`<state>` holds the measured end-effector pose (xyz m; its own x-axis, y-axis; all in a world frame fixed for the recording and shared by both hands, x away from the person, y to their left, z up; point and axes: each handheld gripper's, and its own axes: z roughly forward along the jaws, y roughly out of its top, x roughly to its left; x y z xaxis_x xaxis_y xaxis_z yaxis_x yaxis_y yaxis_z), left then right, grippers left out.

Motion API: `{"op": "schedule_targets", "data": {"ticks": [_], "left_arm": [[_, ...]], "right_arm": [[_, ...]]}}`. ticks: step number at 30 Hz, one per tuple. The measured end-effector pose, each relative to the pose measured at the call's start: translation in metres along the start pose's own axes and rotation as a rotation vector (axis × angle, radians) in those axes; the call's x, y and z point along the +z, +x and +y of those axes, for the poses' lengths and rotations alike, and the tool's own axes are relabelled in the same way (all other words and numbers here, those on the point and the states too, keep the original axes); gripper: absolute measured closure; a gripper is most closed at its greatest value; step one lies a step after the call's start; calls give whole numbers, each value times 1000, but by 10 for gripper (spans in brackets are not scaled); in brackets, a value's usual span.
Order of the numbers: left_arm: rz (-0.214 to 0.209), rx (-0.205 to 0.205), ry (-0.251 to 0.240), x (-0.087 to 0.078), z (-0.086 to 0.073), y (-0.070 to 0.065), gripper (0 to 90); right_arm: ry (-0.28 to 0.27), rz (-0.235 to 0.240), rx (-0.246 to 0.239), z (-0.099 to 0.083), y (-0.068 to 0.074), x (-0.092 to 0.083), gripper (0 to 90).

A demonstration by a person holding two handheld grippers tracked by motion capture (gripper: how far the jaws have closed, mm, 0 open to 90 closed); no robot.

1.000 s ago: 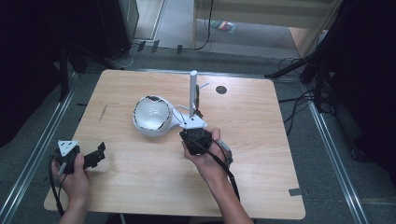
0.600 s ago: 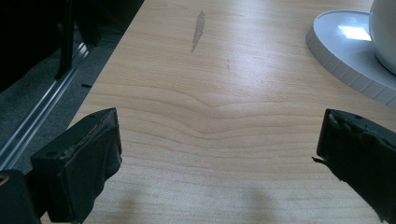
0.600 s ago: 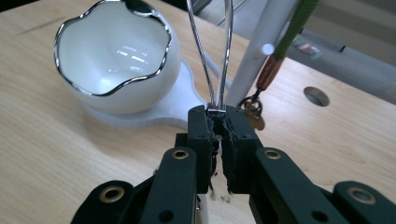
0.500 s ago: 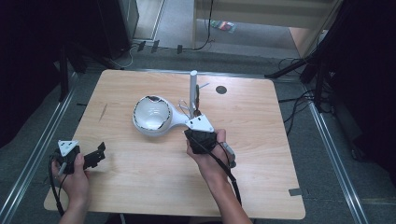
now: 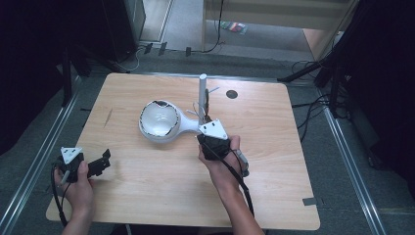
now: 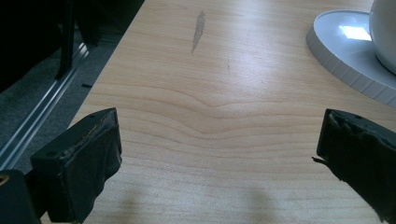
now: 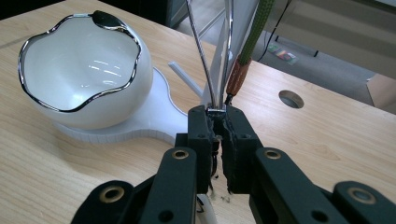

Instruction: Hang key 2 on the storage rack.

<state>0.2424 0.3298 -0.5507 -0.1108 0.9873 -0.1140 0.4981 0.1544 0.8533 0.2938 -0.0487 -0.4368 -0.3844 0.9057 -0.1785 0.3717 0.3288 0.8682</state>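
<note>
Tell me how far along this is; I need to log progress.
Done: the right gripper is shut on the thin chrome wires, beside the white post on the white bowl-shaped stand. In hand: holding those wires at the gripper tips. Left: where the wires go cannot be told; the left gripper is open over the wooden table, idle.

Left hand-held gripper (image 5: 98, 165): black, grey three-cornered plate, black cable.
Right hand-held gripper (image 7: 218, 123): black linkage arms, brass-coloured pivot rings, worn black pads.
Forearms: bare, no sleeves.
</note>
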Motion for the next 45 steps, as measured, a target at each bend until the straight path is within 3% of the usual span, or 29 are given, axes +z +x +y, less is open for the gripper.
{"op": "schedule_targets", "data": {"ticks": [45], "left_arm": [[-2,-5,-3,0,0,0,1]], "right_arm": [[95,-9,68,-21,-9,37,837]]}}
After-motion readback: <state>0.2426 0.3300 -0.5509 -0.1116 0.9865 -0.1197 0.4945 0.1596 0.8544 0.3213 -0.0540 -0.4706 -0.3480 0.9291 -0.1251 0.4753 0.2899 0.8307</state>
